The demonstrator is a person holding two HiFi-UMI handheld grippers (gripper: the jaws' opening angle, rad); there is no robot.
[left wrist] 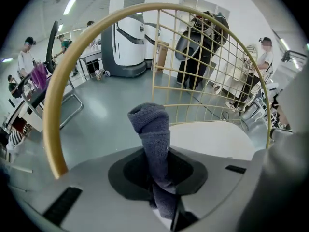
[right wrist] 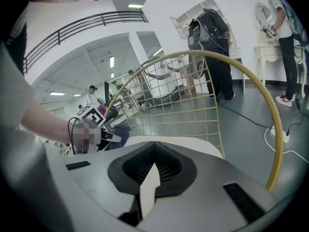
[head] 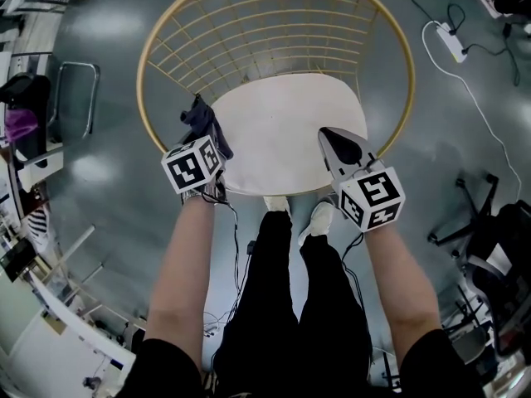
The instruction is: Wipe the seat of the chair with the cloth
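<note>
The chair has a round white seat (head: 282,131) and a gold wire back (head: 274,23). My left gripper (head: 200,124) is shut on a dark blue-grey cloth (head: 197,113) at the seat's left edge, with the cloth bunched up and sticking out past the jaws. In the left gripper view the cloth (left wrist: 152,129) rises from the left gripper (left wrist: 159,178), and the seat (left wrist: 212,139) lies to the right. My right gripper (head: 333,142) hovers over the seat's front right, shut on nothing. In the right gripper view, the right gripper (right wrist: 150,178) points at the seat (right wrist: 181,143); the cloth (right wrist: 118,134) shows at the left.
My shoes (head: 278,204) stand at the seat's front edge. A power strip (head: 452,44) with a white cable lies on the grey floor at the back right. An office chair (head: 489,230) stands right, a metal frame (head: 75,98) left. People (left wrist: 198,47) stand beyond the chair back.
</note>
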